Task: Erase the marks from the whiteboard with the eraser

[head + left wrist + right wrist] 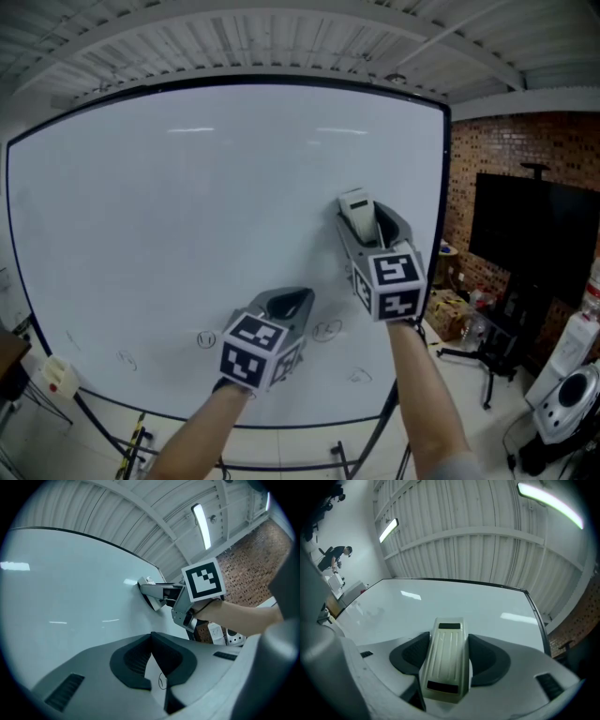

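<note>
Clamped by its long sides between the fingers (412, 656) of the right gripper (449, 651): the eraser (446, 663), gripped squarely, nose forward. Appears pressed to the whiteboard (187, 234), right of centre and about mid-height. Fingers of the left gripper (151, 637) drawn together at the tips, holding nothing, with one small circled mark (161, 680) showing through the slit below them. Faint marks (206, 339) strung along the board's bottom edge, well below the eraser and near the left gripper. Best done by sliding the eraser down without lifting, keeping its wiping face flat and the pressure even, then sweeping sideways in overlapping passes. Probably wise to pull the left gripper aside first, out of the stroke's path.
</note>
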Tool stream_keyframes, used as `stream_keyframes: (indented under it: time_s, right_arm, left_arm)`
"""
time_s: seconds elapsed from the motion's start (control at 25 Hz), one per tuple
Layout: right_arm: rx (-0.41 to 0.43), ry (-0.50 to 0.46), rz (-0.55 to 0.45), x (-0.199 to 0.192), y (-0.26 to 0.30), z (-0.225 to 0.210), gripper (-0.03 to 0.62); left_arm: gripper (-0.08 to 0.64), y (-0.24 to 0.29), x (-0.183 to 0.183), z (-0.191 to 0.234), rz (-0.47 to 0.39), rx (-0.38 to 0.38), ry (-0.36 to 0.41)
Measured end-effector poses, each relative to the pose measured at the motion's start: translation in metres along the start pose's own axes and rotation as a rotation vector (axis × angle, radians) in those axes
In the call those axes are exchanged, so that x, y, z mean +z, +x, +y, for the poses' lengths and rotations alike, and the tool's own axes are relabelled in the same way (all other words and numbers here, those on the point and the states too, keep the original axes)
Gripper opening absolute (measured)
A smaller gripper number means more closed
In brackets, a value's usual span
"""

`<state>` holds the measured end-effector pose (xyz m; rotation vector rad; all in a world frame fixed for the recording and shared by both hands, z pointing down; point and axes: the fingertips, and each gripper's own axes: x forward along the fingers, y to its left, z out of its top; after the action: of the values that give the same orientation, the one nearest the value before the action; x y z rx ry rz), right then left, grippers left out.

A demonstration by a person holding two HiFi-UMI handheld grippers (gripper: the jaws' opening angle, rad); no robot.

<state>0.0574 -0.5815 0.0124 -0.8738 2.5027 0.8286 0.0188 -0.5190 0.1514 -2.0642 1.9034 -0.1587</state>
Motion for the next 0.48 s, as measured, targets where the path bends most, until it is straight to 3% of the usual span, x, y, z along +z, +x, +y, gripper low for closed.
stream_keyframes:
  time_s: [0.28,0.48]
  right_arm:
    - [-0.127,0.092,0.026,-0.026,-0.022,-0.084,0.25]
    - [-0.158,0.127,0.029,-0.029,-0.026,-0.097,0.249]
  left_arm:
    - [0.0,0.004,-0.005,-0.007,0.023,-0.003,0.008]
    - [0.0,0.002,-0.008,-0.013,0.034,0.006,0.003]
